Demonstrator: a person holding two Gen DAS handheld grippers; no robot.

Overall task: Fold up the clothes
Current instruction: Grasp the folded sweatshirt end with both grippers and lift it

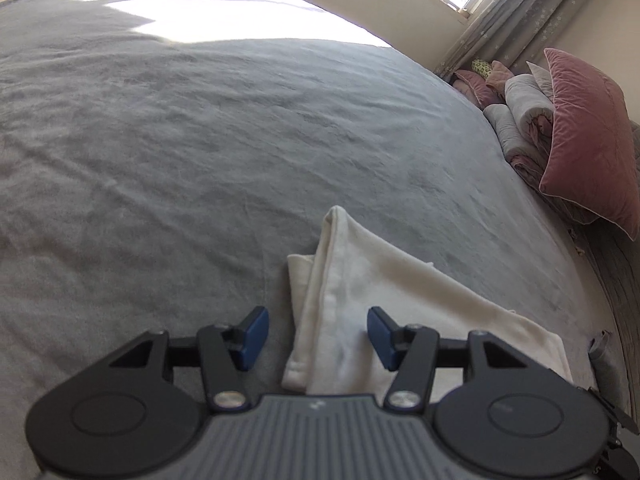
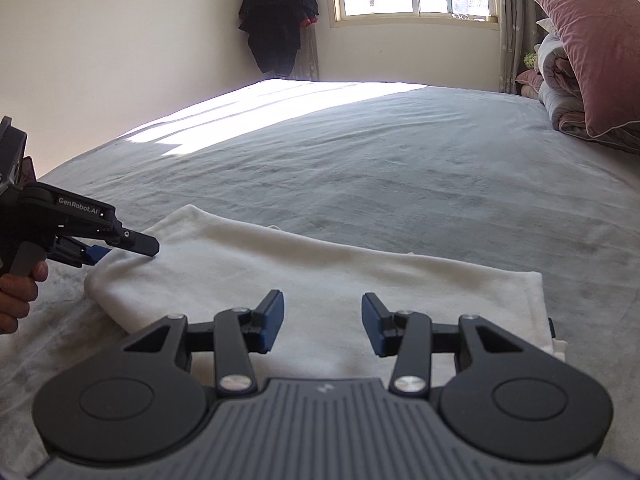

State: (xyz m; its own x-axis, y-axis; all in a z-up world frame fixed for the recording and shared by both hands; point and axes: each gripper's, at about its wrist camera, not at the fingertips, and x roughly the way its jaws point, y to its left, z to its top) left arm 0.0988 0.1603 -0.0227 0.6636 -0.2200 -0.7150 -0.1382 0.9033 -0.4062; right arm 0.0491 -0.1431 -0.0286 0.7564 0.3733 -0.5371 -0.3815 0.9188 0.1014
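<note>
Right wrist view: left claw (image 2: 120, 250) hanging part-open over the cloth (image 2: 300, 276) edge, right claw (image 2: 322, 326) part-open too, both gripping nothing. Fold risking slipping apart on the bed (image 2: 360, 168) if one layer is being snagged.

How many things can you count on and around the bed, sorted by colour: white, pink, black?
White: 1, the folded white fleece garment
Pink: 1, the large pink velvet pillow; a smaller pink shape behind the rolled bedding is too hidden to count
Black: 1, the black jacket with red trim hanging in the corner
Total: 3
</note>
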